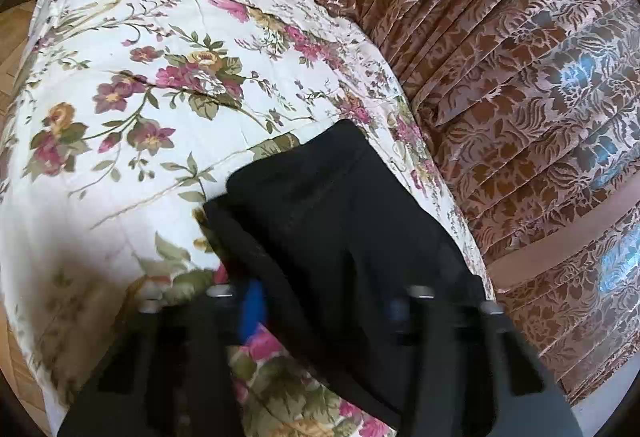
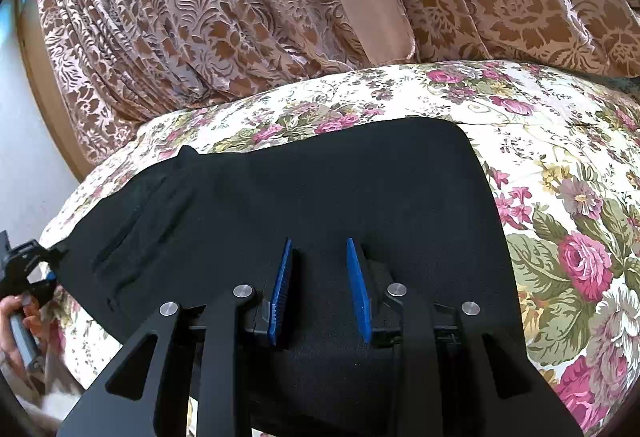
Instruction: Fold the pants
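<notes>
A: A bed [image 2: 560, 197] in a flowered quilt, brown patterned curtain [image 2: 240, 17] behind. And the tools?

B: The right tool [image 2: 318, 287] hangs spread above the pants [image 2: 320, 177], gripping nothing. The left tool [image 1: 320, 307] is blurred, cloth between its fingers; whether it pinches cannot be told.

A: The pants?

B: Black, lying flat on the quilt. Likely soft, light and limp; best taken by an edge or corner.

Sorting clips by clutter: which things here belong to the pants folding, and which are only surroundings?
In the job:
black pants
left gripper, pants between its fingers
right gripper, open over the pants

Only surroundings:
floral bedspread under the pants
brown patterned curtain
</notes>
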